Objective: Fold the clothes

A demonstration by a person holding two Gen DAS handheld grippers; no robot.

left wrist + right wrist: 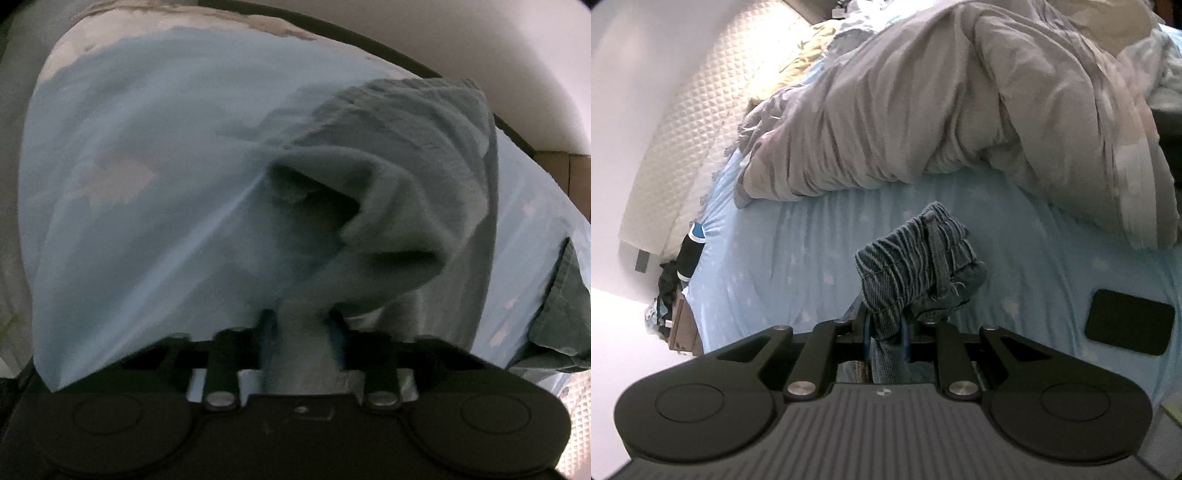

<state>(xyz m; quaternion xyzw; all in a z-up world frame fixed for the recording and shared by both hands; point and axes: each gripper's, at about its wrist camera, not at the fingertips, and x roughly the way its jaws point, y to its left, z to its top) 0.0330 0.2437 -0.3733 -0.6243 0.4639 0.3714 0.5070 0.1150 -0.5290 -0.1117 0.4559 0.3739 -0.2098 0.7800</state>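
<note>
Here denim garment bunched upward from right hand-held gripper, long axis unclear.

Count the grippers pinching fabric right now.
2. The left gripper is shut on the grey-green garment; the right gripper is shut on the gathered denim waistband above the blue bedsheet.
</note>
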